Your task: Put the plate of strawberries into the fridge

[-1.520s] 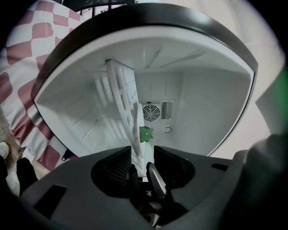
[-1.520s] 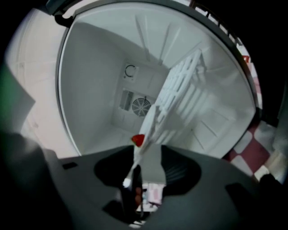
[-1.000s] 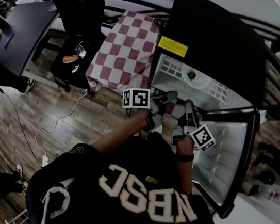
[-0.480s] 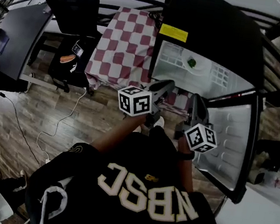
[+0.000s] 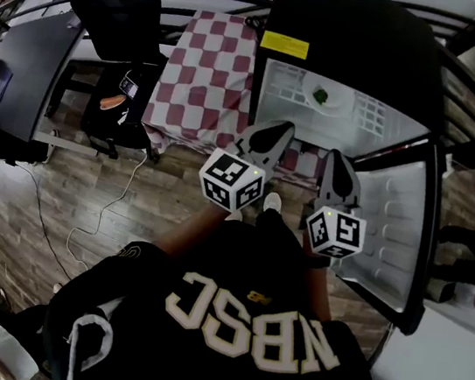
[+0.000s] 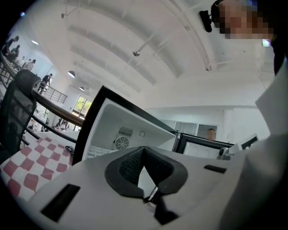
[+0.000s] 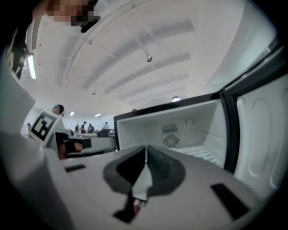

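A white plate (image 5: 331, 107) with a strawberry (image 5: 320, 95) rests on the wire shelf inside the open fridge (image 5: 280, 85). Both grippers hover in front of the fridge opening, below the shelf and apart from the plate. My left gripper (image 5: 274, 132) is shut with nothing between its pads (image 6: 130, 164). My right gripper (image 5: 336, 160) has just closed and is also shut and empty. The left gripper view shows the left gripper (image 6: 143, 151) facing the fridge cavity (image 6: 121, 130). The right gripper (image 7: 145, 151) faces the fridge (image 7: 180, 126) too. The plate is hidden in both gripper views.
The fridge door (image 5: 397, 244) stands open at the right, close to my right gripper. A table with a red-and-white checked cloth (image 5: 207, 69) adjoins the fridge on the left, with a black chair (image 5: 123, 8) and a dark desk (image 5: 26, 65) beyond. A cable lies across the wooden floor (image 5: 103, 200).
Both grippers rose and rolled in front of the fridge, and their jaws went from open to shut. The plate stayed on the shelf.
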Demonstrator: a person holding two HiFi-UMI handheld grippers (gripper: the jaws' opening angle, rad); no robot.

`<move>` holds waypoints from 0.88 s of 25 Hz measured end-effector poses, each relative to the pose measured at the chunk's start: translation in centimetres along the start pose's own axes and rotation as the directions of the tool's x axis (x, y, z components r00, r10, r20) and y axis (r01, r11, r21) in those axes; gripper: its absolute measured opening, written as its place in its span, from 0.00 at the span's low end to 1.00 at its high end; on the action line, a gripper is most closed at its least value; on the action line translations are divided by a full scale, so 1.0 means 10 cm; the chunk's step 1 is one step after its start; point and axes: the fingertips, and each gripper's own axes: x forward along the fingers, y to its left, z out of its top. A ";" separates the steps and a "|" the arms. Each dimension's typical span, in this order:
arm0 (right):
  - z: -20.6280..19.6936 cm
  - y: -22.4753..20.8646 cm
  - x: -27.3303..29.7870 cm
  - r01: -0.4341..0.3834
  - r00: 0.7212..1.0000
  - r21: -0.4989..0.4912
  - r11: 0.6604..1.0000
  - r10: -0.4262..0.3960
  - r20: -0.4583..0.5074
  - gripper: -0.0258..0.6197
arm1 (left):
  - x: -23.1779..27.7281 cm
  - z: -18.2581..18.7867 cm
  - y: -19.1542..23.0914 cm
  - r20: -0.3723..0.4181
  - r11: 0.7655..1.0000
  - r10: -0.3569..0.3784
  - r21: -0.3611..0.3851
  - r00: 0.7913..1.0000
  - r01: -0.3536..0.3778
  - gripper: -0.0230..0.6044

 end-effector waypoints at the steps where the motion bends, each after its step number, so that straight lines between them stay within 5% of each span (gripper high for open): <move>1: 0.02 -0.01 0.00 0.010 1.000 -0.020 1.000 -0.010 0.004 0.08 | 0.01 0.02 -0.01 0.008 1.000 0.005 0.016 1.000 -0.005 0.06; 14: 0.10 -0.07 0.09 0.011 1.000 -0.110 0.994 -0.011 0.000 0.08 | 0.10 0.07 -0.03 0.046 0.984 0.067 0.161 0.997 -0.074 0.06; 22: 0.09 -0.21 0.16 0.012 1.000 -0.122 0.993 -0.013 -0.004 0.08 | 0.22 0.01 0.00 0.041 0.982 0.081 0.165 0.996 -0.087 0.06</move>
